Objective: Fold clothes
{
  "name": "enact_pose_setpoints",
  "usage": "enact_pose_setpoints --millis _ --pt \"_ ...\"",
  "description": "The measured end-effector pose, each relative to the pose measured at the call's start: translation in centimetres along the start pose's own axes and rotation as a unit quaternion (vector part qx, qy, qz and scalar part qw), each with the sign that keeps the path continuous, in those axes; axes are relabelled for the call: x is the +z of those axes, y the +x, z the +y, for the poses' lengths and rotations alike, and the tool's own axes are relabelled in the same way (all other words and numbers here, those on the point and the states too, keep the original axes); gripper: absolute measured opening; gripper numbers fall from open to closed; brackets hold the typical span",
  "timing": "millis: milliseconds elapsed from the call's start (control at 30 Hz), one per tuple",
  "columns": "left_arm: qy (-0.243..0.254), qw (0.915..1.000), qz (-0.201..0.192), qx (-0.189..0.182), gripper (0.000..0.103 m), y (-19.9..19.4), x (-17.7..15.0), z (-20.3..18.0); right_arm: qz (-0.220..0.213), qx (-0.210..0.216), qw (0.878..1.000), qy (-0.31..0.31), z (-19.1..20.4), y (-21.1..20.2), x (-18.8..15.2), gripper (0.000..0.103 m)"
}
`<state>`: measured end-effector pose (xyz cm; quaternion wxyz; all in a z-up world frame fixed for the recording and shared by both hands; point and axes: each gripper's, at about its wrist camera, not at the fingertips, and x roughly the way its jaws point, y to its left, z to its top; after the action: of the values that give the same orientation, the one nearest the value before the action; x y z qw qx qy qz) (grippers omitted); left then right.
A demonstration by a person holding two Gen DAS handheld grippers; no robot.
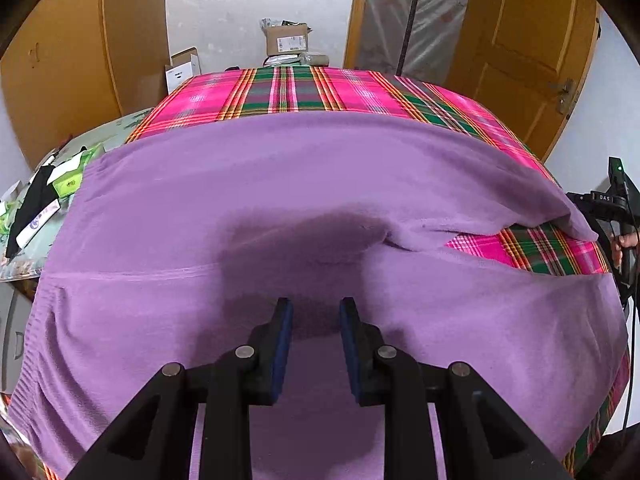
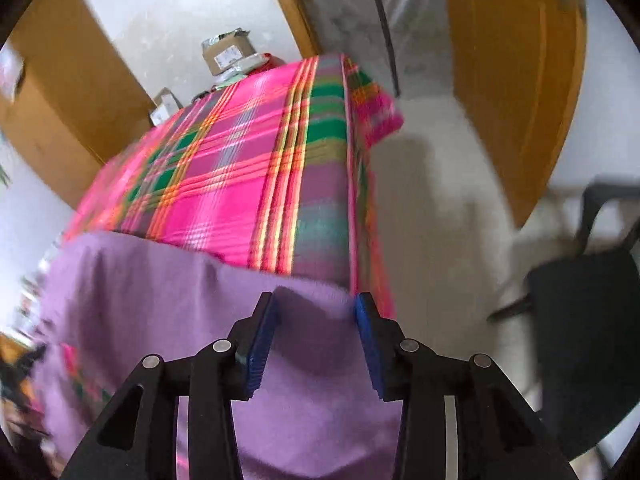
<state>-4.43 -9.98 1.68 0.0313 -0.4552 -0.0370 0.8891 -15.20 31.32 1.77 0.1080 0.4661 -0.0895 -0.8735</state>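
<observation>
both grippers, left gripper (image 1: 316,312) and right gripper (image 2: 316,308), gape over purple garment (image 1: 280,184).

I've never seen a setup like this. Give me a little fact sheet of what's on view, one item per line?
Garment: purple sweater, spread flat, one sleeve lying across the near right
Surface: table under a pink and green plaid cloth
Left gripper: open, above the middle of the sweater, holding nothing
Right gripper: open, its fingers on either side of the sweater's edge near the table's right side
Beyond the table: cardboard box, wooden door
Beside the table: black chair
</observation>
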Motion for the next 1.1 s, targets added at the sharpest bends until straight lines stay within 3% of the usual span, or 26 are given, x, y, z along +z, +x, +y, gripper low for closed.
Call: enact_pose_setpoints --millis 67,133,167,200,633,800,833,900,1100 --pt "0.000 1.0000 0.001 0.001 0.024 0.0 0.0 -0.1 -0.006 -0.001 1.000 0.006 0.0 -0.3 -0.3 0.035" --pt "0.001 1.0000 0.000 0.001 0.024 -0.1 0.1 0.0 -0.012 -0.001 1.000 0.011 0.0 -0.7 -0.6 0.023" --pt "0.001 1.0000 -0.001 0.002 0.024 -0.2 0.1 0.0 -0.015 -0.002 1.000 0.014 -0.1 -0.9 -0.7 0.006" --pt "0.002 1.0000 -0.001 0.003 0.024 -0.3 0.1 0.0 -0.022 0.005 1.000 0.017 -0.3 -1.2 -0.8 0.005" --pt "0.007 0.9999 -0.014 0.001 0.024 -1.0 1.3 -0.4 -0.093 -0.045 0.994 -0.027 1.8 -3.5 3.7 0.004" --pt "0.005 0.9999 -0.011 -0.001 0.024 -0.7 1.3 -0.3 -0.034 -0.076 0.996 0.015 -0.7 -0.9 3.2 0.011" --pt "0.005 0.9999 -0.011 -0.002 0.024 -0.7 1.3 -0.3 -0.040 -0.070 0.996 0.032 -1.3 -1.2 2.6 0.013" --pt "0.007 0.9999 -0.010 -0.003 0.024 -0.7 1.2 -0.3 -0.057 -0.043 0.995 0.075 -2.6 -2.0 1.3 0.031" --pt "0.006 0.9999 -0.009 -0.006 0.024 -0.5 1.1 -0.3 -0.046 0.021 0.983 0.178 -5.1 -3.0 -2.9 0.033"
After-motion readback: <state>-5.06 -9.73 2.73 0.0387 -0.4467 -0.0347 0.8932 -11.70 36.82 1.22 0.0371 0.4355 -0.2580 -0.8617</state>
